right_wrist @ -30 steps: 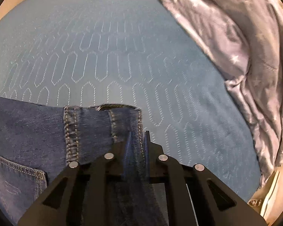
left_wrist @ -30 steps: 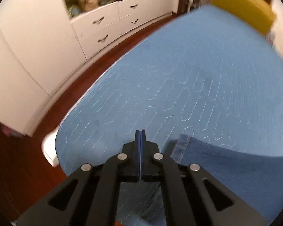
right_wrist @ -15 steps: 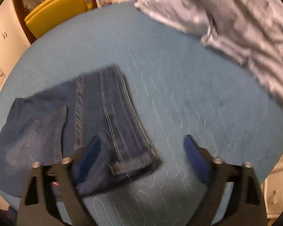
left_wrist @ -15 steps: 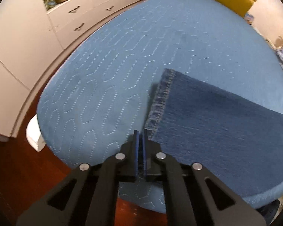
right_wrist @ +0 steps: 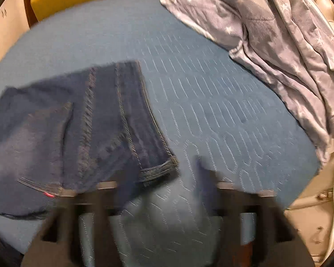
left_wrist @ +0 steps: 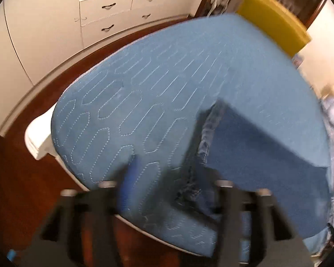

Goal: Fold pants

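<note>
The dark blue jeans [right_wrist: 78, 129] lie folded flat on the blue quilted bed [right_wrist: 200, 77]. In the right wrist view the waistband end points toward me, left of centre. My right gripper [right_wrist: 164, 173] is open and empty, above the bed just right of the waistband corner. In the left wrist view the jeans [left_wrist: 256, 151] lie at the right, their stitched hem edge toward the middle. My left gripper [left_wrist: 167, 175] is open and empty, raised over the bed's near edge beside that hem. Both views are motion-blurred.
A crumpled grey star-print blanket [right_wrist: 278, 44] lies on the bed's right side. A yellow chair [left_wrist: 273, 20] stands beyond the bed. White drawers and cupboards [left_wrist: 109, 15] line the wall across a dark wood floor [left_wrist: 15, 178].
Both grippers have let go of the jeans and opened, the right first, then the left. Both have pulled up and back from the cloth, which now rests folded on the bed.
</note>
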A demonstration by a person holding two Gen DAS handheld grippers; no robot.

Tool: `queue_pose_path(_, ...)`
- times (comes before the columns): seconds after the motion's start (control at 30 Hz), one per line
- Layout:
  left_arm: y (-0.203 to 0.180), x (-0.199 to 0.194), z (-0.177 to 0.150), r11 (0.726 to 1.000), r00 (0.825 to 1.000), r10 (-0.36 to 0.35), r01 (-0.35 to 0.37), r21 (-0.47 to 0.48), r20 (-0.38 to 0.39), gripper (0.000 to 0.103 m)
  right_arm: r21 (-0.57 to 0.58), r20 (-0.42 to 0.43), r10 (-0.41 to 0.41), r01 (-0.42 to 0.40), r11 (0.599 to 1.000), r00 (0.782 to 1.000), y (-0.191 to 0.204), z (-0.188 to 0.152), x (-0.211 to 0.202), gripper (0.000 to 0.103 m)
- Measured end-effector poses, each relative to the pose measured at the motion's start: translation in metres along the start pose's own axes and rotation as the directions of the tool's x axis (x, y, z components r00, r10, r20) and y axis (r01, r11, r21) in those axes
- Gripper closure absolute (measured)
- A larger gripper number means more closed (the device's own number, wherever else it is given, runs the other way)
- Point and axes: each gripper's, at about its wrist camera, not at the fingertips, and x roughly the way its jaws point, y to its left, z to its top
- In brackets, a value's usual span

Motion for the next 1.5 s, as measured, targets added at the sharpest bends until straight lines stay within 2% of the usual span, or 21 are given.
queue_pose_path(0.07,-0.002,-0.006,-0.001,0.999,0.999,-0.036,0.036,0.002,0.005,0.046,0.042,-0.034,0.063,-0.062,0.997,0.997,-0.004,0.001,0.014,0.025)
queue_pose_path(0.13,-0.002,-0.009,-0.002,0.998,0.998,-0.057,0.057,0.002,-0.005,0.046,0.041,-0.100,0.055,-0.052,0.998,0.993,-0.005,0.002,0.032,0.064)
queue_pose_path(0.27,-0.013,-0.001,-0.008,0.996,0.996,-0.060,0.064,0.057,-0.071,0.047,-0.069,-0.091,-0.015,0.008,0.998,0.996,0.010,-0.001,0.034,0.067)
queue_pose_path(0.4,-0.029,-0.006,-0.022,0.994,0.996,-0.057,0.063,0.086,-0.066,0.049,-0.097,-0.098,-0.069,0.059,0.993,0.993,0.019,0.000,0.038,0.067)
queue_pose_path(0.43,-0.032,0.000,-0.024,0.993,0.996,-0.015,0.025,0.115,-0.087,0.057,-0.098,-0.098,-0.074,0.065,0.993,0.992,0.020,-0.001,0.039,0.067)
queue_pose_path(0.47,-0.034,0.005,-0.025,0.989,0.995,0.046,-0.032,0.143,-0.091,0.072,-0.100,-0.097,-0.085,0.075,0.992,0.992,0.021,-0.002,0.039,0.067)
queue_pose_path(0.53,-0.033,0.010,-0.026,0.968,0.978,0.197,-0.184,0.169,-0.062,0.070,-0.104,-0.088,-0.108,0.098,0.990,0.990,0.021,-0.003,0.037,0.067)
queue_pose_path(0.6,-0.032,0.001,-0.022,0.951,0.958,0.287,-0.285,0.118,0.002,0.071,-0.103,-0.068,-0.112,0.105,0.989,0.991,0.018,-0.002,0.032,0.063)
queue_pose_path(0.63,-0.036,-0.009,-0.020,0.962,0.966,0.255,-0.259,0.087,0.052,0.070,-0.091,-0.054,-0.112,0.107,0.990,0.992,0.016,-0.002,0.028,0.061)
queue_pose_path(0.7,-0.058,-0.022,-0.022,0.960,0.961,0.240,-0.256,0.112,0.139,0.068,-0.047,0.029,-0.163,0.164,0.985,0.986,0.011,-0.006,0.008,0.045)
queue_pose_path(0.73,-0.079,-0.027,-0.027,0.954,0.957,0.221,-0.253,0.164,0.191,0.066,-0.023,0.081,-0.223,0.225,0.974,0.972,0.009,-0.007,-0.003,0.040)
queue_pose_path(0.77,-0.099,-0.030,-0.034,0.948,0.955,0.192,-0.239,0.208,0.224,0.062,0.016,0.158,-0.306,0.307,0.952,0.939,0.009,-0.010,-0.019,0.025)
queue_pose_path(0.8,-0.118,-0.031,-0.041,0.945,0.956,0.162,-0.222,0.240,0.245,0.059,0.041,0.212,-0.317,0.316,0.948,0.924,0.011,-0.014,-0.031,0.022)
queue_pose_path(0.9,-0.187,-0.028,-0.074,0.937,0.955,0.089,-0.177,0.302,0.283,0.050,0.012,0.277,-0.225,0.231,0.973,0.934,0.044,-0.025,-0.058,0.017)
queue_pose_path(0.97,-0.243,-0.019,-0.108,0.931,0.970,0.017,-0.103,0.350,0.241,0.048,-0.016,0.300,-0.158,0.171,0.985,0.941,0.078,-0.037,-0.072,0.017)
queue_pose_path(1.03,-0.294,-0.009,-0.146,0.921,0.979,-0.039,-0.042,0.387,0.199,0.036,-0.061,0.292,-0.082,0.104,0.993,0.953,0.117,-0.048,-0.078,0.017)
queue_pose_path(1.1,-0.342,0.004,-0.182,0.911,0.987,-0.052,-0.015,0.413,0.151,0.024,-0.101,0.274,-0.021,0.051,0.994,0.961,0.157,-0.061,-0.082,0.017)
queue_pose_path(1.17,-0.370,0.013,-0.205,0.909,0.990,-0.048,-0.011,0.418,0.130,0.020,-0.127,0.237,0.044,-0.014,0.992,0.971,0.191,-0.070,-0.082,0.017)
queue_pose_path(1.27,-0.394,0.032,-0.232,0.903,0.995,0.016,-0.056,0.425,0.097,0.013,-0.169,0.178,0.079,-0.049,0.984,0.981,0.228,-0.079,-0.079,0.017)
queue_pose_path(1.33,-0.399,0.037,-0.248,0.903,0.994,0.044,-0.084,0.421,0.103,0.002,-0.198,0.171,0.095,-0.061,0.978,0.981,0.243,-0.084,-0.079,0.017)
queue_pose_path(1.5,-0.390,0.050,-0.264,0.885,0.994,0.039,-0.082,0.457,0.104,0.002,-0.201,0.155,0.136,-0.104,0.974,0.978,0.260,-0.089,-0.079,0.017)
